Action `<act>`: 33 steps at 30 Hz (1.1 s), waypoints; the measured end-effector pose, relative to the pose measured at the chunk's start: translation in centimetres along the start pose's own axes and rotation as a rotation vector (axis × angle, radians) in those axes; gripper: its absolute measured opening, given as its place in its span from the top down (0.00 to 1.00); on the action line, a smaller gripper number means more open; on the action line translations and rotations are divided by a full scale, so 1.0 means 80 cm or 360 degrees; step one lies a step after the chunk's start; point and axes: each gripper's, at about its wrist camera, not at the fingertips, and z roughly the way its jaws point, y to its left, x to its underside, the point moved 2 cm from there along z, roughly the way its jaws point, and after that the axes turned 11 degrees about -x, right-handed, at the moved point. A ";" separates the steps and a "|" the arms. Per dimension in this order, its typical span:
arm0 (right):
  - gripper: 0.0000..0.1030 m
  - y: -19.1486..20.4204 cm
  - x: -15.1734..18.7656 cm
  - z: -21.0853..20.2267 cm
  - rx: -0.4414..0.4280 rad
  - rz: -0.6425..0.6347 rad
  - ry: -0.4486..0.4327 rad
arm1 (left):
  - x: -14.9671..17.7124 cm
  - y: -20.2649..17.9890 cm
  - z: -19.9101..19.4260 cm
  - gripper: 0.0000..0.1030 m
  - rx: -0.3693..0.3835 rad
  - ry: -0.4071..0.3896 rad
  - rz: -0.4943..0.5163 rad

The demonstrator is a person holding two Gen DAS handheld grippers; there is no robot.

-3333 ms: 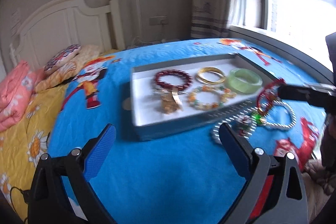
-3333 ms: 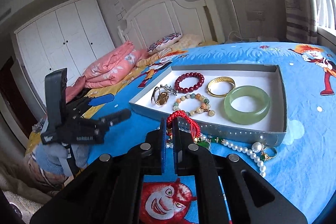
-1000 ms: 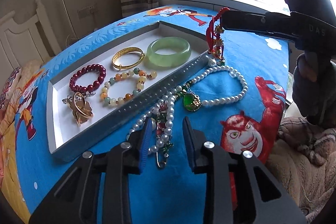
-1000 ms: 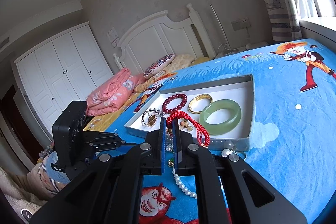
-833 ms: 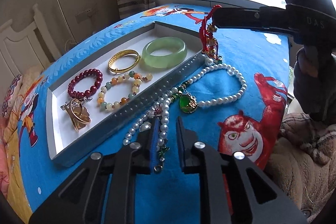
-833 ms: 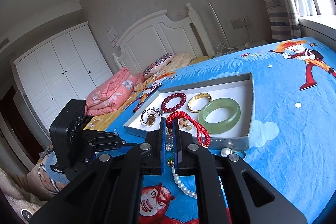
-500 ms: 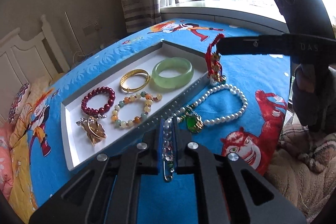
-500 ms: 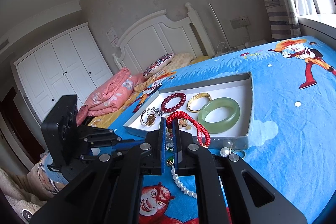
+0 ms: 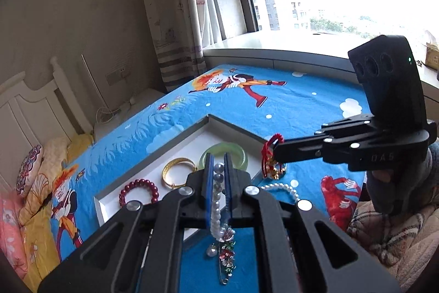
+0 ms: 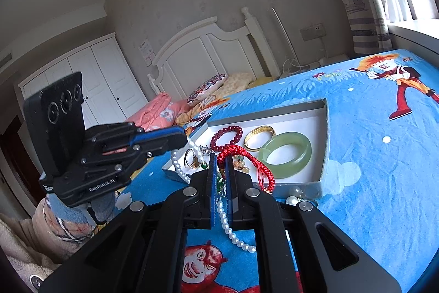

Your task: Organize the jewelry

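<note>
Tongs both clamped: left tongs (image 9: pixel 218 172) on the pearl necklace (image 9: pixel 216 199) (brooch dangling), right tongs (image 10: pixel 221 168) on the red cord bracelet (image 10: pixel 241 155).

I see the pearl necklace (image 9: pixel 216 199) pinched in my left gripper (image 9: pixel 217 180), hanging off the tray (image 10: pixel 323 169) edge. Red cord bracelet (image 10: pixel 241 155) clamped in my right gripper (image 10: pixel 221 172), over the tray's near wall. Inside the tray: jade bangle (image 10: pixel 285 154), gold bangle (image 10: pixel 259 137), red bead bracelet (image 10: pixel 226 137).
</note>
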 end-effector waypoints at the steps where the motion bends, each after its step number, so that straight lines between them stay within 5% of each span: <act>1: 0.94 0.000 0.000 -0.001 -0.0001 0.0000 -0.0004 | -0.007 0.001 -0.003 0.93 0.0011 -0.0017 -0.0004; 21: 0.94 0.020 -0.034 -0.013 0.0041 -0.0149 -0.0063 | -0.061 0.035 -0.045 0.93 -0.0039 -0.0186 -0.0027; 33: 0.94 0.003 -0.047 0.037 0.0145 -0.0194 0.0095 | -0.099 0.076 -0.029 0.93 -0.0163 -0.0178 -0.0065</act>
